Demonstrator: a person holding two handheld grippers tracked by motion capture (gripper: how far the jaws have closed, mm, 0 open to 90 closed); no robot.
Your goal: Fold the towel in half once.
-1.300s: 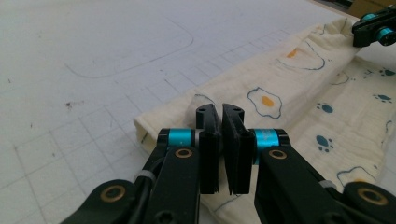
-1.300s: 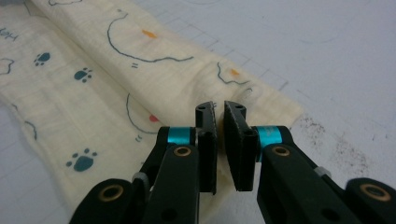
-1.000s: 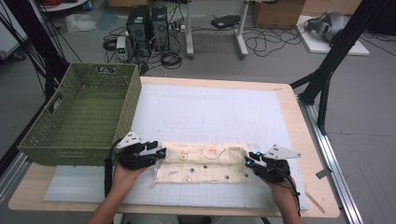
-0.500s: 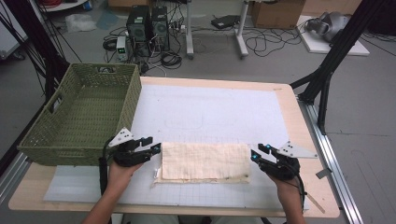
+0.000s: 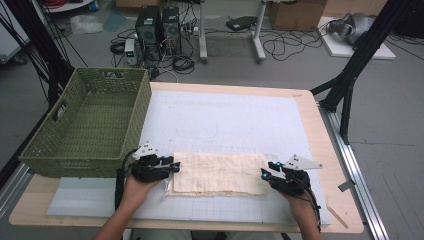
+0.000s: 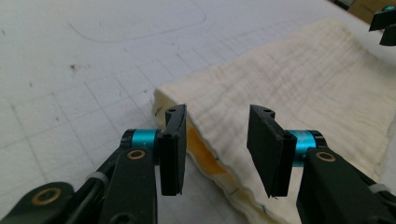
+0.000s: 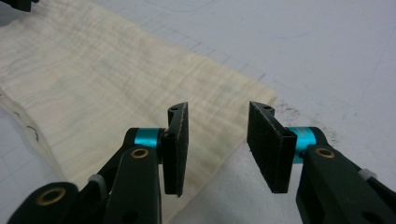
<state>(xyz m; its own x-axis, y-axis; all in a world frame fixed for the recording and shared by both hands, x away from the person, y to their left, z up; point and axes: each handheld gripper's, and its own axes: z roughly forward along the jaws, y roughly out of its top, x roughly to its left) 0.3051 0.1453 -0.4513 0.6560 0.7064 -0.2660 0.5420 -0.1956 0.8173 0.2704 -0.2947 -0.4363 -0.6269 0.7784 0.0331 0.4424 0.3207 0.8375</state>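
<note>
Cloth (image 5: 218, 173) refolded flat since earlier; left tongs (image 5: 176, 166) closing, right tongs (image 5: 265, 173) released; green basket (image 5: 90, 125) empty.

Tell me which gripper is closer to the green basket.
Left. The left gripper sits just in front of the basket, at the folded cloth's left end; the right gripper is at the cloth's far end.

My left hand-held gripper (image 6: 217, 149): black jaws, flat ribbed pads, teal collars, brass rivets, white cable tie. Right hand-held gripper (image 5: 270, 173): grey three-cornered top plate, black trailing cable. Forearms bare.
</note>
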